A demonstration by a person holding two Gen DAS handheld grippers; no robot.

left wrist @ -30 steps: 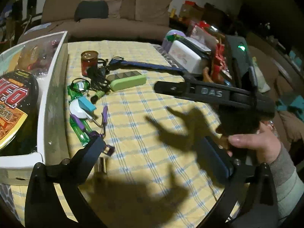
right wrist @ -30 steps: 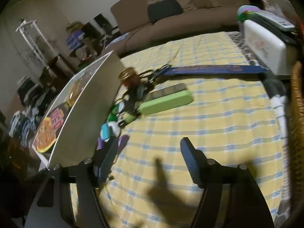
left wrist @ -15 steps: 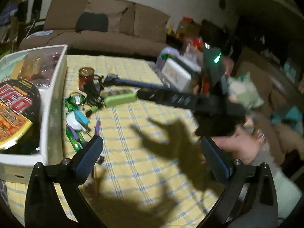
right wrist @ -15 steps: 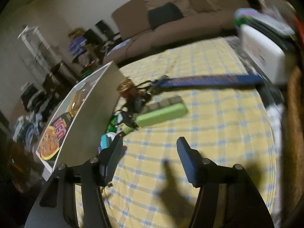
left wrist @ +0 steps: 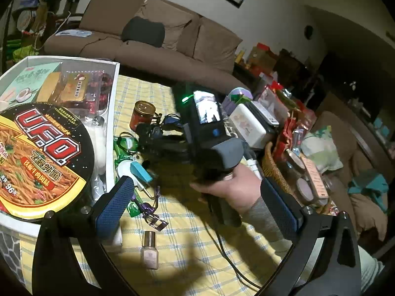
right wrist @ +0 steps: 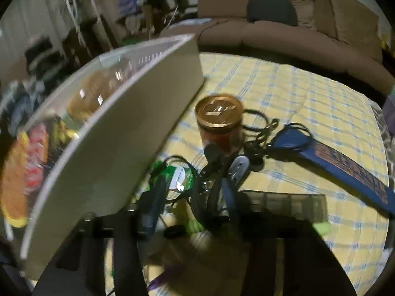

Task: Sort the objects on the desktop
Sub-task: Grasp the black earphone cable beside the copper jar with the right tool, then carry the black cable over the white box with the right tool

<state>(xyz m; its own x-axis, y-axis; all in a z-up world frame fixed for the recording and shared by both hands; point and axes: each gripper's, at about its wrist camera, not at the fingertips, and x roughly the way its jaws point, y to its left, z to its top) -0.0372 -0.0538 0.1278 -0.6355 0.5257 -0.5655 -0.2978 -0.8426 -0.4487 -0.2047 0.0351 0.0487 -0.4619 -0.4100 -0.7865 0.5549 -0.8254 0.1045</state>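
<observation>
Cable tangle [right wrist: 217,187]: black, glossy | right fingers [right wrist: 190,212] closing around it | left fingers [left wrist: 197,202] released

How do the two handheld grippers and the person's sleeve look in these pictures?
The left gripper has a black frame with two fingers bearing blue textured pads. The right gripper is a black body with a small lit screen, a green light and a dark grey handle; a black cable trails from it. The sleeve is grey.

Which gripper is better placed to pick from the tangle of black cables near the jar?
Right. The right gripper is already down in the cables, jaws closing. The left gripper hangs back, open.
</observation>
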